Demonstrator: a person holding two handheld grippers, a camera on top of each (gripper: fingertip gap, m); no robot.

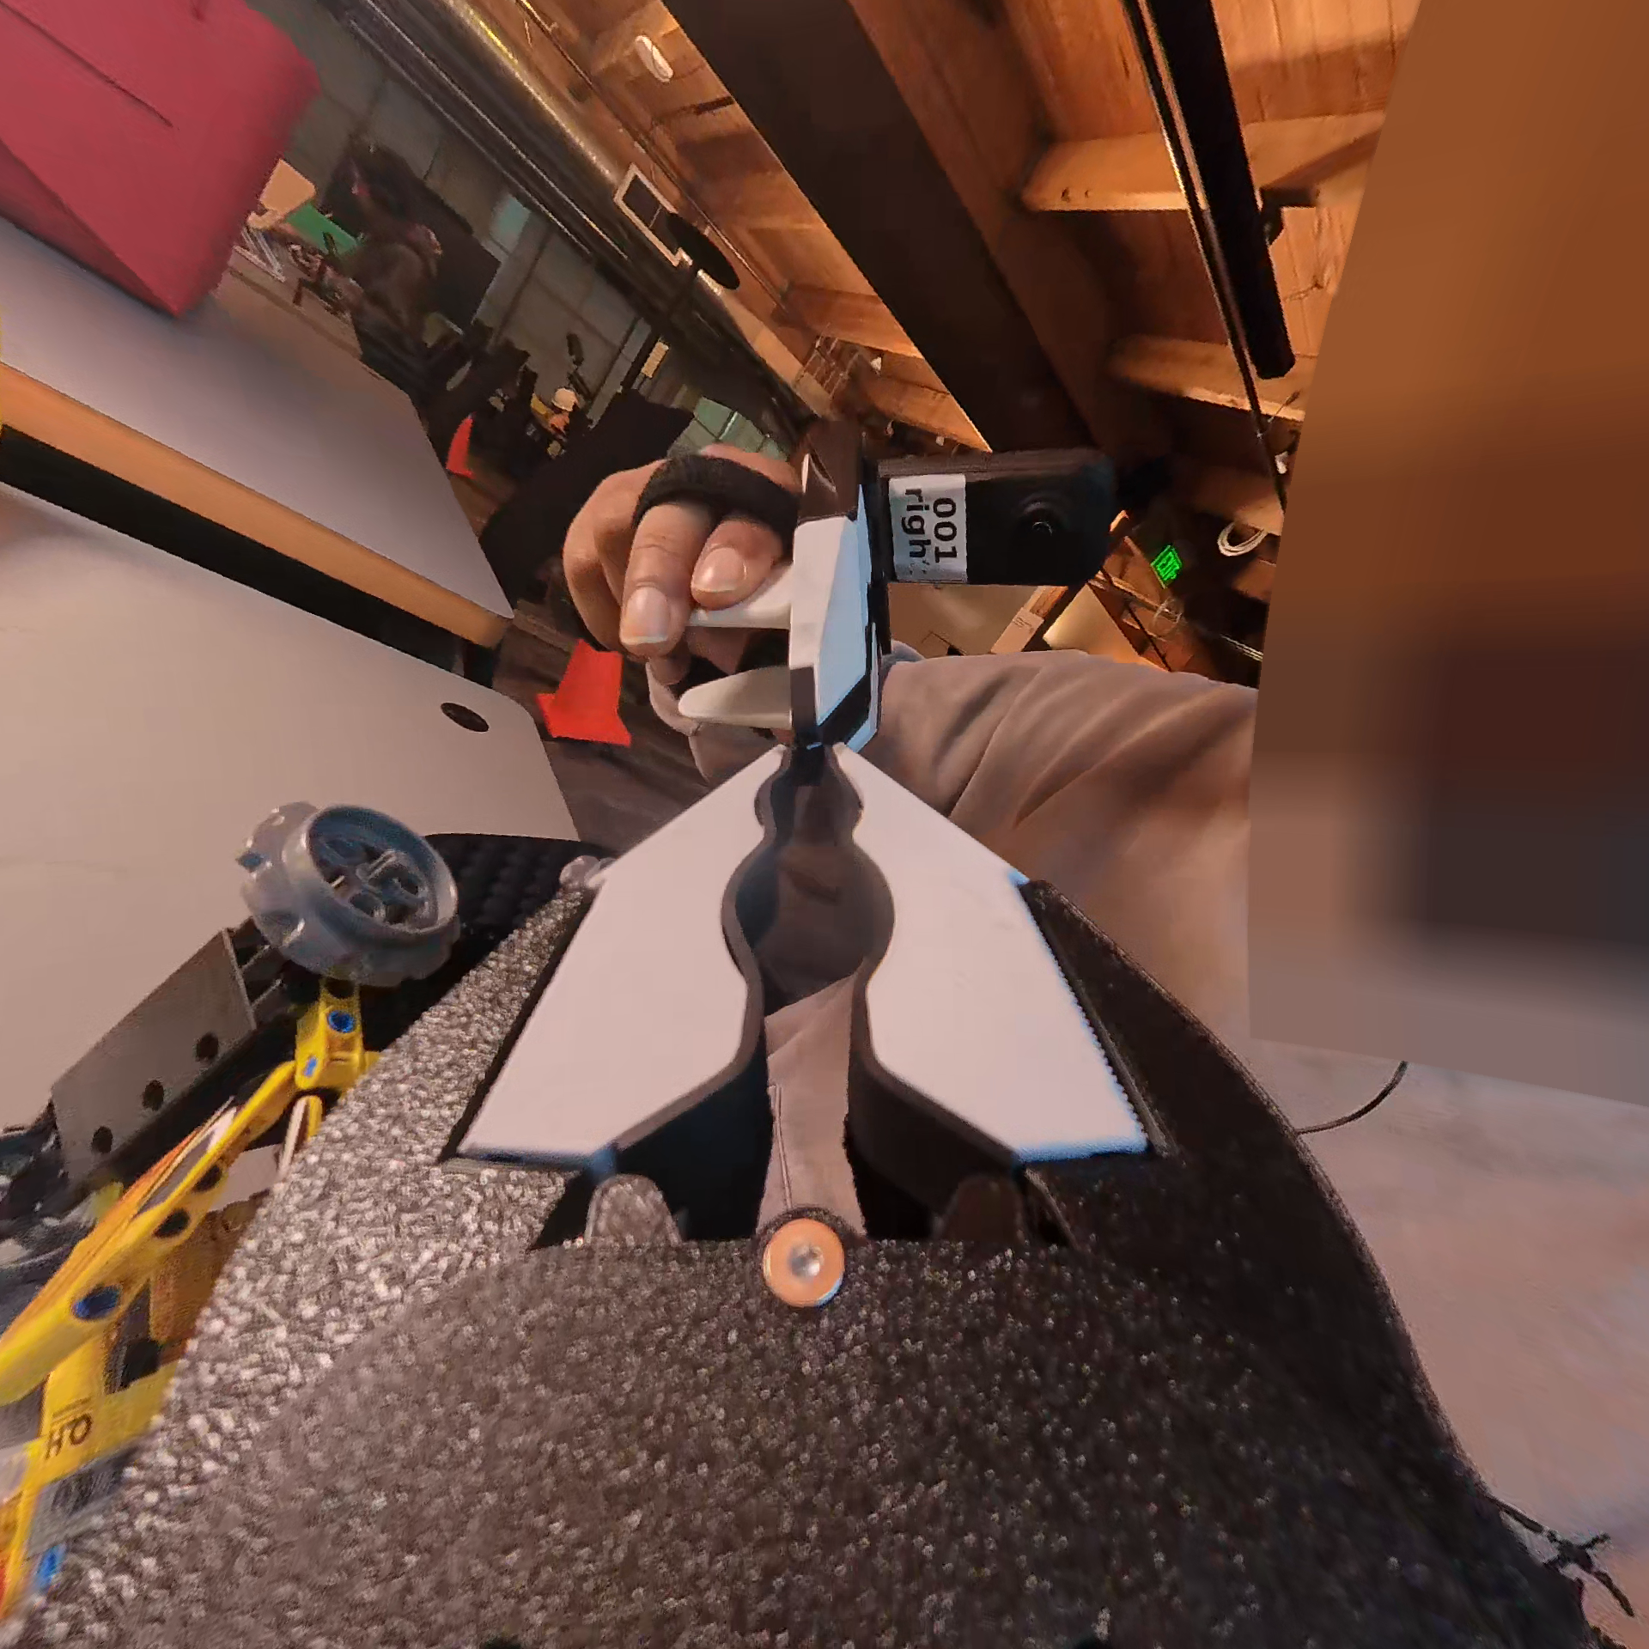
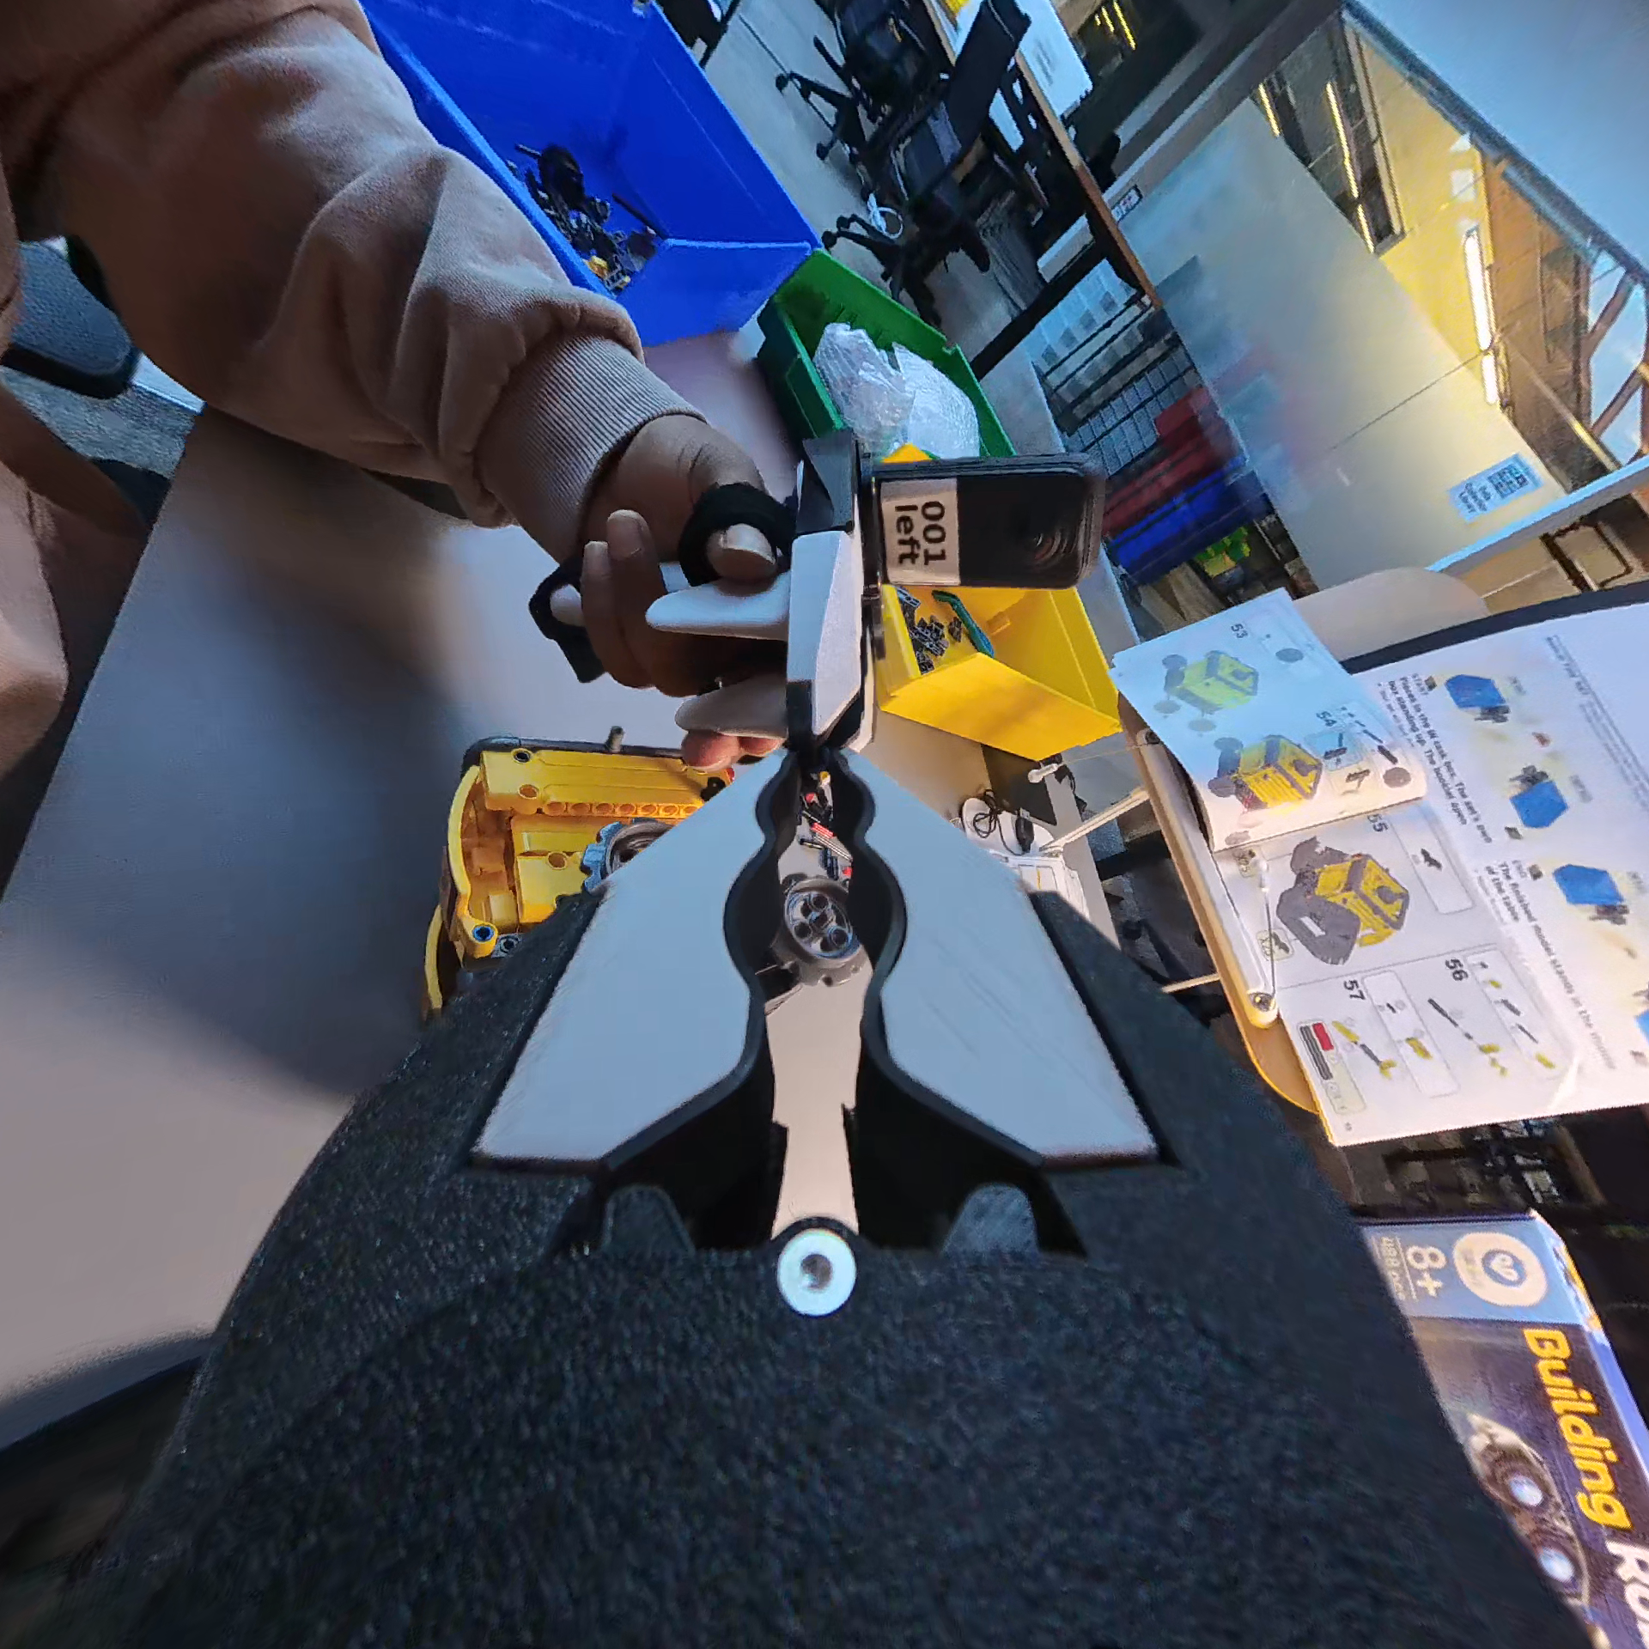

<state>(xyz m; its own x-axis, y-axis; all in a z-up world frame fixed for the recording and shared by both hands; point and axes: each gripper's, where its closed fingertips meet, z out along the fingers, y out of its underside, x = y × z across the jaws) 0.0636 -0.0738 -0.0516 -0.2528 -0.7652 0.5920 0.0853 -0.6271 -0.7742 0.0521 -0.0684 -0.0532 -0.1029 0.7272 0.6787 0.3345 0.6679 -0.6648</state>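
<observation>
My left gripper (image 1: 807,758) and my right gripper (image 2: 807,758) point at each other, tip to tip, each held by a hand. Both pairs of jaws are closed to a narrow point. A tiny dark piece seems to sit where the tips meet; I cannot tell which gripper holds it. The right gripper also shows in the left wrist view (image 1: 803,736), and the left gripper in the right wrist view (image 2: 807,741). A yellow building-brick model (image 2: 553,830) lies on the table under the tips. Its grey wheel (image 2: 816,928) shows through my right fingers. In the left wrist view the model (image 1: 89,1249) and wheel (image 1: 352,892) are at the lower left.
A blue bin (image 2: 625,134), a green bin (image 2: 857,303) and a yellow bin (image 2: 999,678) of parts stand beyond the model. An open instruction booklet (image 2: 1338,848) and a set box (image 2: 1535,1428) lie at the right. A red box (image 1: 134,134) sits on the grey table (image 1: 223,669). My two grippers' fingertips are within a few centimetres of each other.
</observation>
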